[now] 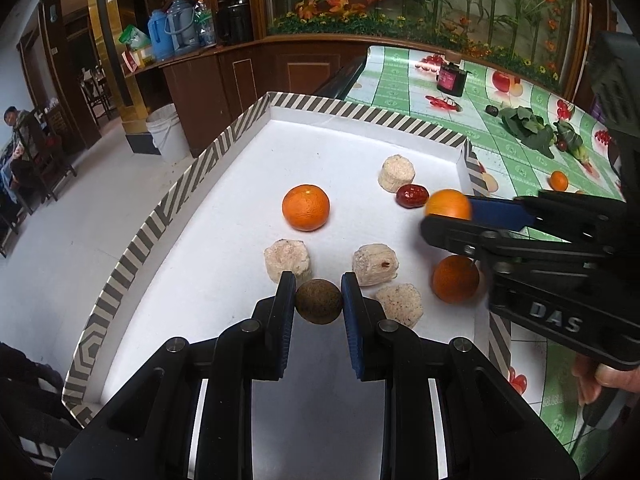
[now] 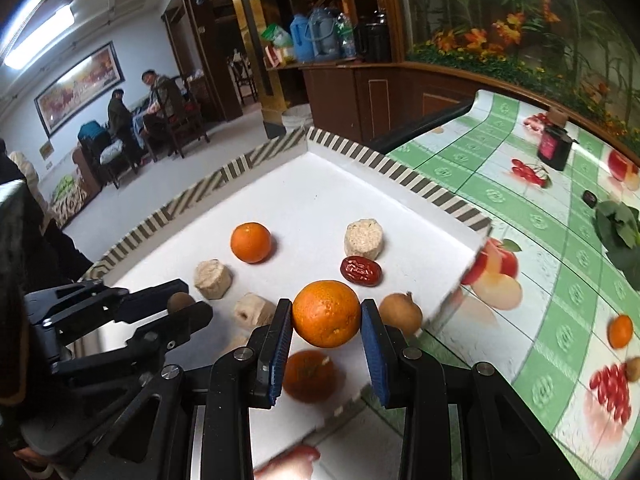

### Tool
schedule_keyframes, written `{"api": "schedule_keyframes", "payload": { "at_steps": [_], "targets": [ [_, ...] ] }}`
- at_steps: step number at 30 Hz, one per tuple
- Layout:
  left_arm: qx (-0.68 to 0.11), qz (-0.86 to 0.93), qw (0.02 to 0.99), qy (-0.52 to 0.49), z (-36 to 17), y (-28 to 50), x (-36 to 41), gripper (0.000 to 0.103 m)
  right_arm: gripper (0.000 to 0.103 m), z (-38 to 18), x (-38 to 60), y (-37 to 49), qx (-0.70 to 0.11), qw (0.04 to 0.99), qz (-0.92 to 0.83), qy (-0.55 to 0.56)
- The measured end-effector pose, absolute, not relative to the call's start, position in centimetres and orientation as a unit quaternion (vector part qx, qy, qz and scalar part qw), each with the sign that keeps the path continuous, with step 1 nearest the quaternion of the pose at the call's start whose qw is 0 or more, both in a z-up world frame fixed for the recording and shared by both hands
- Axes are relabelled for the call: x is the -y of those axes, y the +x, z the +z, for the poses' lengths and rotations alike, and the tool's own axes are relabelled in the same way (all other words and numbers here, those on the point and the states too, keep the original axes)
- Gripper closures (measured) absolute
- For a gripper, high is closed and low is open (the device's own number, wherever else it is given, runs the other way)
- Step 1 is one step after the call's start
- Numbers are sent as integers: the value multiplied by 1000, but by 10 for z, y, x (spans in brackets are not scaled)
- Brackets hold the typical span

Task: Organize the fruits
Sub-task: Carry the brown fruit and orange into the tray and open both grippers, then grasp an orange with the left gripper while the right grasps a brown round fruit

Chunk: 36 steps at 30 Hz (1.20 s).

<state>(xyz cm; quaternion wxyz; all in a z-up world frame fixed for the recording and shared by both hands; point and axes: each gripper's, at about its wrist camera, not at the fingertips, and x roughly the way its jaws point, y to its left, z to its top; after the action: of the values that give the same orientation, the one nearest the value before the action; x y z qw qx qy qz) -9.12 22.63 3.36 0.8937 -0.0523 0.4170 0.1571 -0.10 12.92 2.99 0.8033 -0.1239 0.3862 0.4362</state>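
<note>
My left gripper (image 1: 319,300) is shut on a small brown round fruit (image 1: 319,304) and holds it just above the white tray (image 1: 224,216) with its striped rim. Over the tray's right side, my right gripper (image 2: 326,316) is shut on an orange (image 2: 326,314); the left wrist view shows the same orange (image 1: 448,205). Two more oranges (image 1: 306,208) (image 1: 455,279), a red date (image 1: 412,196) and several pale cylindrical pieces (image 1: 286,260) lie in the tray. Another brown fruit (image 2: 400,312) sits by the tray's right rim.
The tray stands on a green fruit-print tablecloth (image 2: 520,216). On the cloth lie a small orange (image 2: 620,331), leafy greens (image 2: 618,224) and a dark jar (image 2: 554,147). A wooden counter (image 1: 248,72) rises behind the tray. People sit across the room at the far left.
</note>
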Motion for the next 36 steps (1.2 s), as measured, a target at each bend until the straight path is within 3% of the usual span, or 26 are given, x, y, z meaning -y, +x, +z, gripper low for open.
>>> {"api": "schedule_keyframes", "payload": {
  "at_steps": [15, 17, 19, 20, 36],
  "targets": [
    [-455, 148, 875, -68, 24, -84, -232, 78, 69, 16, -143, 3, -399, 791, 442, -142],
    [-454, 150, 875, -68, 25, -85, -232, 68, 68, 18, -141, 1, -401, 790, 444, -130],
    [-445, 152, 879, -74, 29, -88, -232, 48, 68, 19, -137, 2, -402, 791, 445, -118],
    [-442, 153, 881, -75, 30, -89, -233, 47, 68, 20, -134, 3, -403, 792, 445, -111],
    [-403, 129, 904, -62, 53, -82, -188, 47, 68, 42, -56, -2, -383, 825, 411, -52]
  ]
}}
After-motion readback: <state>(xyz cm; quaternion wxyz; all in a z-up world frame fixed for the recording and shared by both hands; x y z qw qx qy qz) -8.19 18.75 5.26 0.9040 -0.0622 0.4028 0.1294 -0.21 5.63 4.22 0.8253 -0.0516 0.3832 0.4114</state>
